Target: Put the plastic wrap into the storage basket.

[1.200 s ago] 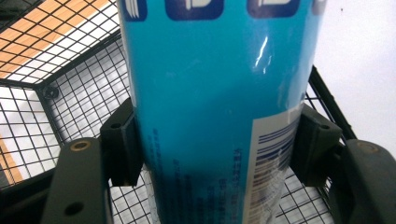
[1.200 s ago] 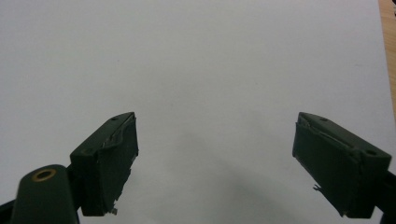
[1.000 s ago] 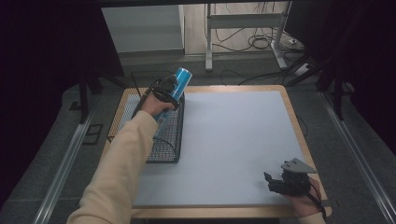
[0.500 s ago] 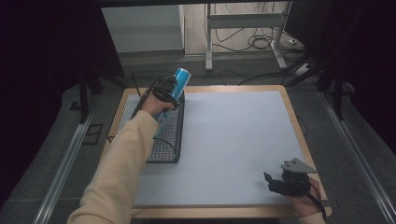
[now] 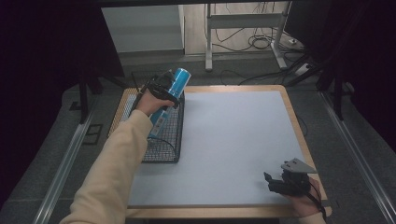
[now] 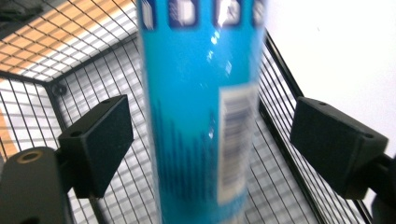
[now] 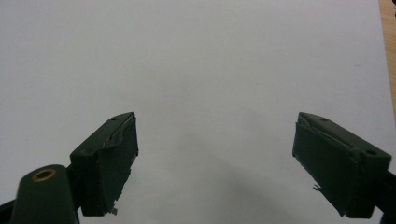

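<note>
The left gripper (image 5: 163,91) sits over the far end of the wire basket (image 5: 163,144) at the table's (image 5: 224,140) left edge, and its jaws have just been opening: in the left gripper view both black pads (image 6: 95,142) stand clear of the blue can (image 6: 201,116) that still rises between them, with a gap on each side, so nothing is gripped. The can (image 5: 170,100) leans in the basket, its lower end down inside the mesh and its top tilted up and away past the basket's far rim, right by the hand. A barcode label shows on its side in the left gripper view, and the picture there is blurred. The right gripper (image 5: 275,183) rests low at the near right corner of the table, well apart from the basket. In the right gripper view its jaws are spread wide over bare white tabletop (image 7: 196,70) with nothing between them.
</note>
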The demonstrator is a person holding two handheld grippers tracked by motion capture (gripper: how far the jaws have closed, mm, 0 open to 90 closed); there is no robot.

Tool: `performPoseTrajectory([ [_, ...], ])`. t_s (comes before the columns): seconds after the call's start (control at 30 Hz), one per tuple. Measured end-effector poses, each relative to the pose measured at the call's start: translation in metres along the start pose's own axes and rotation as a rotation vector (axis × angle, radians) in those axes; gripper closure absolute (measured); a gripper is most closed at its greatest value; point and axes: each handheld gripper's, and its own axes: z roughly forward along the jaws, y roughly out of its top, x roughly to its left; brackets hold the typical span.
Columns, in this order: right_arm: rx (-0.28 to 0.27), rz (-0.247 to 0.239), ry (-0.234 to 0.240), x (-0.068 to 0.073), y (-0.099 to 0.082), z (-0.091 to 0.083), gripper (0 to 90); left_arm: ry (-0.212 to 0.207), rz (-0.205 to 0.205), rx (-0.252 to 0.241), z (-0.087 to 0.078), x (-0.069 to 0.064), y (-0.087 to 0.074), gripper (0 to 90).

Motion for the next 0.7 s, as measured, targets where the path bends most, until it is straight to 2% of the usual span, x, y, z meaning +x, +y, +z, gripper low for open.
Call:
performPoseTrajectory([
  [0.13,-0.001,-0.001,0.0,0.001,0.0,0.0,14.5,-0.031,0.014,-0.068,-0.018,-0.007,-0.007,12.6],
  [0.27,-0.003,-0.002,0.002,0.002,0.001,-0.001,14.5,-0.076,0.054,-0.134,-0.039,-0.021,-0.015,13.1],
  [0.4,-0.004,-0.004,0.0,0.002,0.001,-0.001,14.5,-0.13,0.1,-0.189,-0.057,-0.042,-0.027,13.8],
  [0.53,-0.006,-0.004,0.001,0.002,0.001,-0.002,14.5,-0.173,0.139,-0.232,-0.067,-0.064,-0.042,14.3],
  [0.63,-0.008,-0.004,0.002,0.002,0.002,-0.002,14.5,-0.206,0.19,-0.271,-0.075,-0.086,-0.058,14.8],
  [0.7,-0.008,-0.004,0.001,0.002,0.002,-0.002,14.5,-0.217,0.198,-0.284,-0.077,-0.091,-0.062,15.0],
])
